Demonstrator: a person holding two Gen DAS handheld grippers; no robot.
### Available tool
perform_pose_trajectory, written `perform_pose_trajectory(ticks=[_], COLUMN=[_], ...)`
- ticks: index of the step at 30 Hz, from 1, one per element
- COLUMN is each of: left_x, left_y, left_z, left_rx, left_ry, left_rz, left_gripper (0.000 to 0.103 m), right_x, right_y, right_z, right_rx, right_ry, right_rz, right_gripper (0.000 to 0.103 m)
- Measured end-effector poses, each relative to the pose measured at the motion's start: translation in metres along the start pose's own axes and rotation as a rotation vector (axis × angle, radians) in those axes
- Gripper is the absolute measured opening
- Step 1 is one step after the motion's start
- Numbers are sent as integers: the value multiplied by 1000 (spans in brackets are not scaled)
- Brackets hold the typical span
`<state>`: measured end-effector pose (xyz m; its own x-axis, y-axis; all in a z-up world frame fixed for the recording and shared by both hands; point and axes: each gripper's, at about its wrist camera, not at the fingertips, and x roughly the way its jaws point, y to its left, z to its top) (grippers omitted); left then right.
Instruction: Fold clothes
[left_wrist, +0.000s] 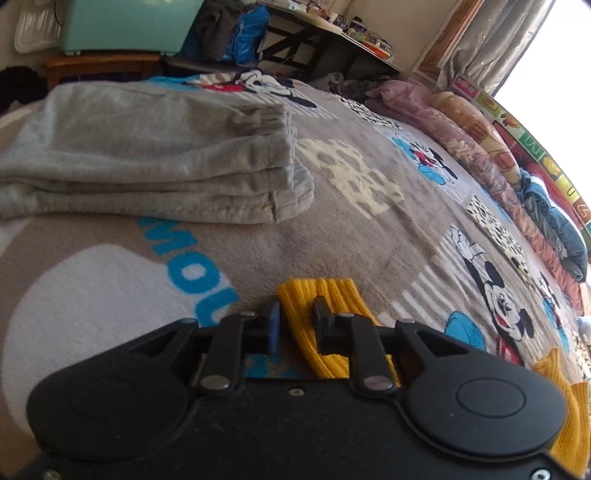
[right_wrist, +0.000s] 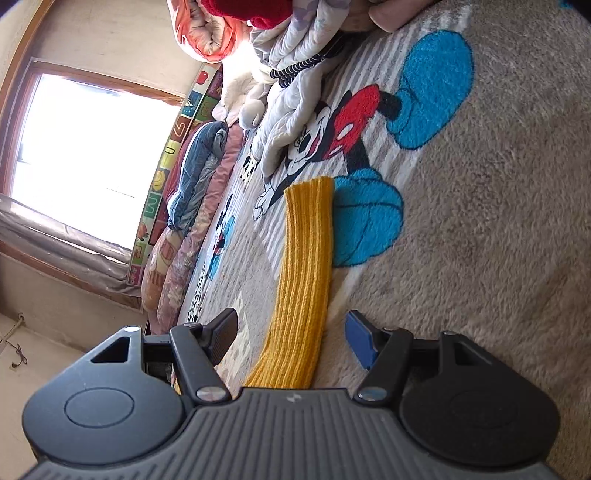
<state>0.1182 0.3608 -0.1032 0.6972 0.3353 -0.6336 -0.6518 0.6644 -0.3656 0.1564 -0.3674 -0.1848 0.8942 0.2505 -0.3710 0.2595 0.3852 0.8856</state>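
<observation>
Left gripper (left_wrist: 297, 317) is closed on the near end of a yellow knit sleeve (left_wrist: 325, 306) lying on the cartoon blanket (left_wrist: 369, 240). Right gripper (right_wrist: 291, 332) stands open astride another stretch of sleeve (right_wrist: 304, 266), pads clear. Risk: the thin pinch may slip, or closing low may snag blanket pile. Folded grey pants (left_wrist: 147, 155) lie far left.

free: bare stretch of grey cartoon-print fleece blanket (left_wrist: 369, 240) lay open across centre of left-wrist frame | blocked upper left: stack of folded grey sweat garments (left_wrist: 147, 155) | blocked right edge: row of rolled quilts and pillows (left_wrist: 480, 147) | right-wrist frame: plain blanket open at right; crumpled white quilt (right_wrist: 288, 107) at upper centre
</observation>
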Motion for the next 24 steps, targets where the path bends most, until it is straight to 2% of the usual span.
perform_pose_trajectory(ticks=[2, 3, 6, 11, 13, 14, 21, 23, 24], left_x=[-10, -15, -29, -38, -35, -33, -28, -24, -22], left_y=[-4, -4, -8, -36, -48, -53, -96, -109, -115], left_z=[-1, 0, 1, -7, -14, -17, -35, -43, -48], left_rx=[47, 45, 23, 81, 101, 107, 171, 201, 212], left_ry=[-51, -68, -87, -108, -91, -80, 27, 62, 77], left_rz=[49, 38, -58, -173, -205, -217, -411, -439, -448], left_gripper=[19, 19, 19, 19, 19, 19, 20, 30, 31], right_x=[10, 15, 29, 43, 42, 41, 3, 2, -3], right_y=[2, 4, 8, 17, 21, 24, 8, -4, -10], right_z=[10, 14, 22, 19, 16, 14, 20, 28, 32], right_rx=[-24, -37, -95, -152, -180, -196, -134, -129, -102], right_ry=[-4, -5, 4, -5, -17, -30, -142, -120, -126], right_rz=[-20, -30, -42, -68, -83, -96, -140, -222, -213], right_gripper=[65, 65, 64, 48, 16, 11, 10, 8, 7])
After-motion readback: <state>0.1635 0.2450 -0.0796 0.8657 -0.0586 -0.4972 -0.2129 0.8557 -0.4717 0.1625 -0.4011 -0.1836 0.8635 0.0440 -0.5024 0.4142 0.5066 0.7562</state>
